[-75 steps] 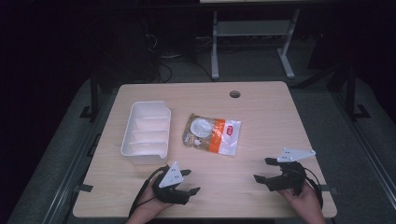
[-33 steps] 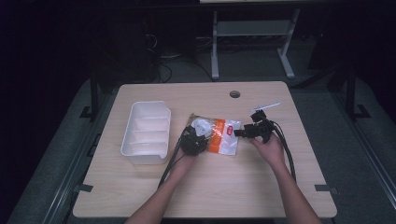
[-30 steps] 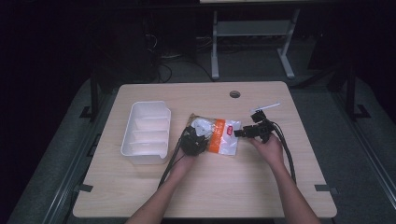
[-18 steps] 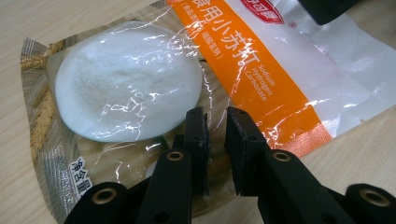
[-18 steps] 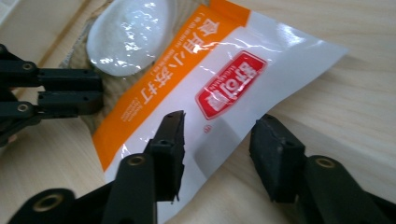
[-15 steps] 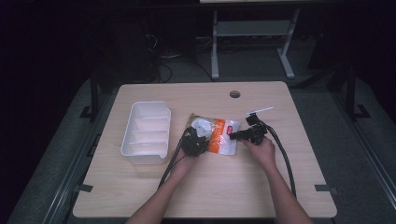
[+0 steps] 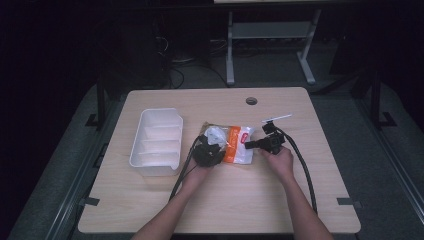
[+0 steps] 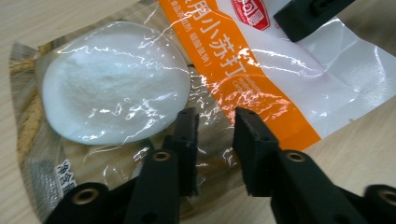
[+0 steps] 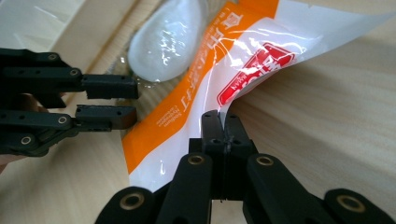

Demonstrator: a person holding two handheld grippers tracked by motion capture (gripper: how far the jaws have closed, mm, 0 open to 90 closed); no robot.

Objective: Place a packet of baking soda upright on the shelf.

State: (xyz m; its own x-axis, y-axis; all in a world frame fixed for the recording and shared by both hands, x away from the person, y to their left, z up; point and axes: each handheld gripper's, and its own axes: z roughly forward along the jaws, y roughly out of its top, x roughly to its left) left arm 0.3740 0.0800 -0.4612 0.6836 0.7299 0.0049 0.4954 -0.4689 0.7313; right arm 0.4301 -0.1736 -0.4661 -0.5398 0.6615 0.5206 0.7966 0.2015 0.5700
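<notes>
Since earlier: both my hands are now in at the middle of the table, one on each side of the packet, where before they were resting back near my edge of the table.
Tray (image 7: 156, 141): sitting white and divided at the left of the table (image 7: 320, 200), near the packet but apart from it.
Left claw (image 8: 215, 123): my left one is hovering over the packet's near clear edge, jaws a little apart and having just been opening; the wrapper is lying under the gap, and the pads are not pressing it.
Packet (image 7: 231, 144): lying flat at the table's middle, clear film with an orange band; a white round lump (image 8: 114, 81) is showing through its left half.
Right claw (image 9: 223, 122): my right one has just been closing and is now pinching the packet's white edge, lifting that corner off the wood.
Risk, slip: I am judging the film to be slick and thin, so the pinched corner could be slipping out if I am pulling sideways too fast.
Risk, drag: with my left jaws not clamped, the whole packet could be sliding toward my right hand instead of staying put.
Risk, tear: a hard tug on one corner could be ripping the film unevenly and spilling the powdery lump.
</notes>
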